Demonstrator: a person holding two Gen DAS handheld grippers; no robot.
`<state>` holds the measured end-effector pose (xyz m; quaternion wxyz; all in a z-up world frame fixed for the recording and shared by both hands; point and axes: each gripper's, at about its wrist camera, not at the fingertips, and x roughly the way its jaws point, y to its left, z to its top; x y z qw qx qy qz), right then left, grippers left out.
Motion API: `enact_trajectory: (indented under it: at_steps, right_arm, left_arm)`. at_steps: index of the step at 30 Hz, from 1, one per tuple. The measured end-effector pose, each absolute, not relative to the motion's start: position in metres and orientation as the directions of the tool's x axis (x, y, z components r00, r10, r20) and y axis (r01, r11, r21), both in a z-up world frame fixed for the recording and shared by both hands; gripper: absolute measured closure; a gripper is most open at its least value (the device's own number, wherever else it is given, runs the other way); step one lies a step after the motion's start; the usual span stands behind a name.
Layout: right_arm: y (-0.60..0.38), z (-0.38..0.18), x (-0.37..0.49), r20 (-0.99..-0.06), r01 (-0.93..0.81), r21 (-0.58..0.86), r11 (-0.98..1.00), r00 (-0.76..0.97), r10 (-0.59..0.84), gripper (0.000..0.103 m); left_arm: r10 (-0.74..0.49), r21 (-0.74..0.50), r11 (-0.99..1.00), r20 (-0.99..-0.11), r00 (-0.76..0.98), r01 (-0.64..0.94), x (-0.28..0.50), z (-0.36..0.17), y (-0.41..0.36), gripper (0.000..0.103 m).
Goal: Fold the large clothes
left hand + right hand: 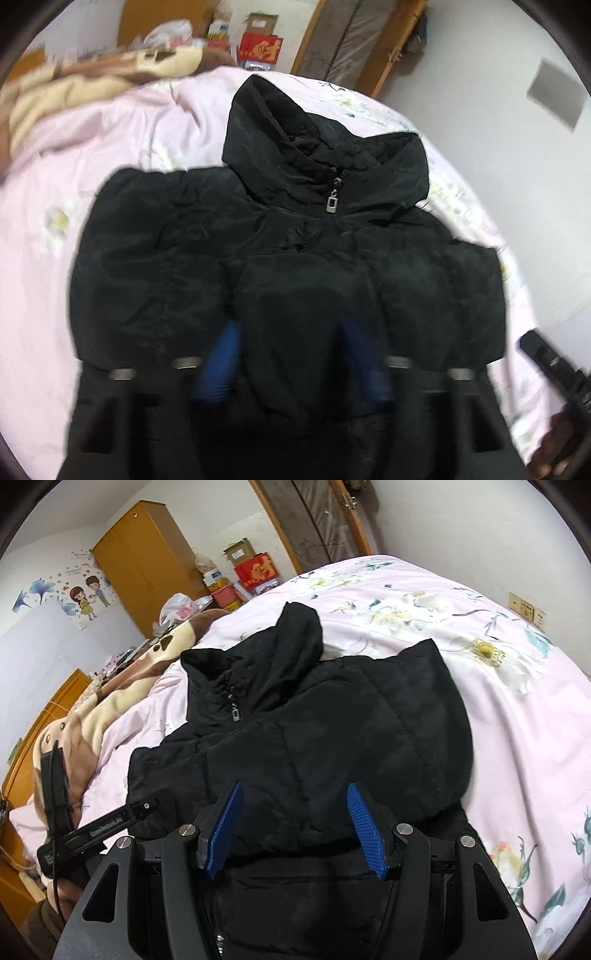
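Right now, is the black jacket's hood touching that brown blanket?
Apart. The right wrist view shows pink bedsheet between the jacket hood and the brown blanket.

A wide bed spread with a pale pink cotton cover (424,602) printed with large white and yellow flowers carries everything. A black quilted hooded jacket (332,720) lies face up across its middle, zipped to the collar, the hood toward the far edge. Along the bed's left side lies a rumpled brown and cream fleece blanket (110,705), just beside the jacket.
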<state>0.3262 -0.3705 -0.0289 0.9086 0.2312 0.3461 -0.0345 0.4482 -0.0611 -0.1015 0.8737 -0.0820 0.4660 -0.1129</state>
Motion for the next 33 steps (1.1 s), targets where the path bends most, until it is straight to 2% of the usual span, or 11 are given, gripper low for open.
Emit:
enact_trajectory:
  at_steps: [2,4,11,15,20,23,27,28,29,31,33]
  right_arm:
    - [-0.375,-0.029,0.326,-0.645,0.239,0.389,0.89,0.76,0.078,0.044]
    - [-0.376,-0.029,0.324,-0.641,0.24,0.397,0.886,0.763,0.08,0.044]
    - [-0.38,-0.016,0.317,-0.61,0.261,0.347,0.901,0.792,0.006,0.044]
    - [-0.384,-0.008,0.321,-0.596,0.272,0.347,0.898,0.803,-0.012,0.044]
    - [-0.38,-0.01,0.337,-0.608,0.273,0.288,0.918,0.793,-0.045,0.044]
    - [-0.383,-0.017,0.342,-0.623,0.295,0.273,0.916,0.779,-0.065,0.044]
    - [-0.389,-0.031,0.347,-0.662,0.332,0.192,0.924,0.739,-0.128,0.044]
    - [-0.391,-0.034,0.348,-0.665,0.344,0.17,0.924,0.731,-0.15,0.044]
    - [-0.395,-0.036,0.351,-0.67,0.352,0.148,0.924,0.723,-0.169,0.044]
    - [-0.4,-0.042,0.36,-0.687,0.354,0.12,0.927,0.704,-0.18,0.044]
    - [-0.401,-0.048,0.371,-0.701,0.34,0.082,0.937,0.688,-0.188,0.044]
  left_arm:
    - [-0.245,-0.208,0.969,-0.795,0.555,0.13,0.447,-0.095,-0.064,0.091]
    - [-0.245,-0.207,0.969,-0.772,0.586,0.131,0.445,-0.084,-0.06,0.096]
    - [-0.197,-0.187,0.978,-0.639,0.743,0.098,0.444,-0.02,-0.035,0.099]
    - [-0.135,-0.146,0.988,-0.605,0.785,0.057,0.452,-0.005,-0.016,0.102]
    - [-0.064,-0.123,0.992,-0.667,0.742,-0.025,0.464,-0.033,0.01,0.102]
    - [-0.143,-0.171,0.985,-0.711,0.688,0.029,0.462,-0.057,0.006,0.102]
    - [-0.165,-0.148,0.986,-0.725,0.668,0.083,0.459,-0.069,-0.018,0.098]
    - [-0.189,-0.153,0.982,-0.729,0.658,0.113,0.459,-0.071,-0.026,0.089]
    - [-0.202,-0.15,0.979,-0.732,0.65,0.135,0.459,-0.073,-0.033,0.075]
    - [-0.217,-0.135,0.975,-0.736,0.641,0.174,0.459,-0.078,-0.049,0.06]
    - [-0.218,-0.12,0.973,-0.746,0.629,0.195,0.463,-0.086,-0.061,0.059]
